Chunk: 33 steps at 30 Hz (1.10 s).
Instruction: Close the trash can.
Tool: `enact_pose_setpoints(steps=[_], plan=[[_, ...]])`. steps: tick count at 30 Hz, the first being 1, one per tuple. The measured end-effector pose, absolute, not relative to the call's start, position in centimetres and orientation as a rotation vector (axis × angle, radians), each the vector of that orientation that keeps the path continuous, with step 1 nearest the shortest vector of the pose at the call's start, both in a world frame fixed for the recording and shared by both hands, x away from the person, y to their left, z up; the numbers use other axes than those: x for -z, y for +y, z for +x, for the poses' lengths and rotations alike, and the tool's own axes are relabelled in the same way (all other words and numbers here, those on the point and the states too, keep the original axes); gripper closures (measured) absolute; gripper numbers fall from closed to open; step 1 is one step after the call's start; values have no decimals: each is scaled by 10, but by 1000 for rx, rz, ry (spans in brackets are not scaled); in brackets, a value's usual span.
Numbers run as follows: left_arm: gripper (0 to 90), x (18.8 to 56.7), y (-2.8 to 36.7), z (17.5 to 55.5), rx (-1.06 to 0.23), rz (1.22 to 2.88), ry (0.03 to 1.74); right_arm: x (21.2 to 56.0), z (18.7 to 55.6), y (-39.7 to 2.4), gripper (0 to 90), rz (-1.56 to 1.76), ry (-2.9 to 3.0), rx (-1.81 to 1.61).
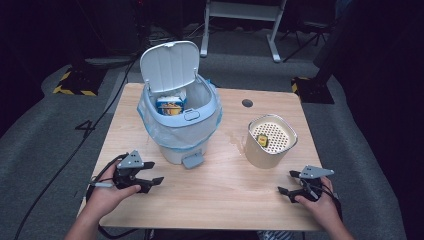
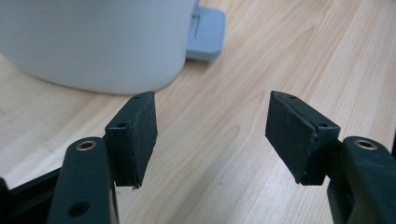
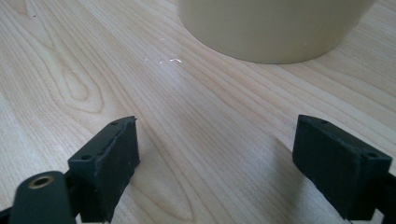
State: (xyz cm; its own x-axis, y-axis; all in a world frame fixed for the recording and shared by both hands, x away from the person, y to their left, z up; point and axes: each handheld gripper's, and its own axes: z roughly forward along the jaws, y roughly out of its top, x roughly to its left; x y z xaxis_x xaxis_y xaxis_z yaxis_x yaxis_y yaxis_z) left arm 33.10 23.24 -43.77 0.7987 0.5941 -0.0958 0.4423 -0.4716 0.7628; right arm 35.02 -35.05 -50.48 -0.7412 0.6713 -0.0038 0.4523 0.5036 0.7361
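A white pedal bin (image 1: 177, 130) stands at the table's left centre with its lid (image 1: 169, 65) tipped up and a blue liner bag folded over the rim. A blue and yellow carton (image 1: 170, 105) lies inside it. To the right stands a cream tub (image 1: 270, 141) with a perforated insert and a small yellow item (image 1: 263, 141) on it. My left gripper (image 1: 155, 172) is open and empty, just in front and left of the bin. In the left gripper view the left gripper (image 2: 212, 116) faces the bin's wall (image 2: 93, 42) and grey pedal (image 2: 208, 30). My right gripper (image 1: 286, 182) is open and empty below the tub, and in its own view the right gripper (image 3: 217, 140) faces the tub (image 3: 275, 28).
The wooden table (image 1: 220, 195) has a round cable hole (image 1: 247, 103) at the back right. Bare wood lies between the two grippers along the front edge. Cables trail over the grey floor to the left, and a white frame (image 1: 240, 15) stands behind the table.
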Motion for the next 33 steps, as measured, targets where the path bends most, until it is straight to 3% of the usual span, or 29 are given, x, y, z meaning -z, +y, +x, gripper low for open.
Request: enact_pose_setpoints(steps=[18,33], plan=[[339,369,257,344,-236,2010,687,505,351,-351,147,941,2463,-1079],[331,331,264,352,-284,1848,721,505,351,-351,148,942,2463,-1079]])
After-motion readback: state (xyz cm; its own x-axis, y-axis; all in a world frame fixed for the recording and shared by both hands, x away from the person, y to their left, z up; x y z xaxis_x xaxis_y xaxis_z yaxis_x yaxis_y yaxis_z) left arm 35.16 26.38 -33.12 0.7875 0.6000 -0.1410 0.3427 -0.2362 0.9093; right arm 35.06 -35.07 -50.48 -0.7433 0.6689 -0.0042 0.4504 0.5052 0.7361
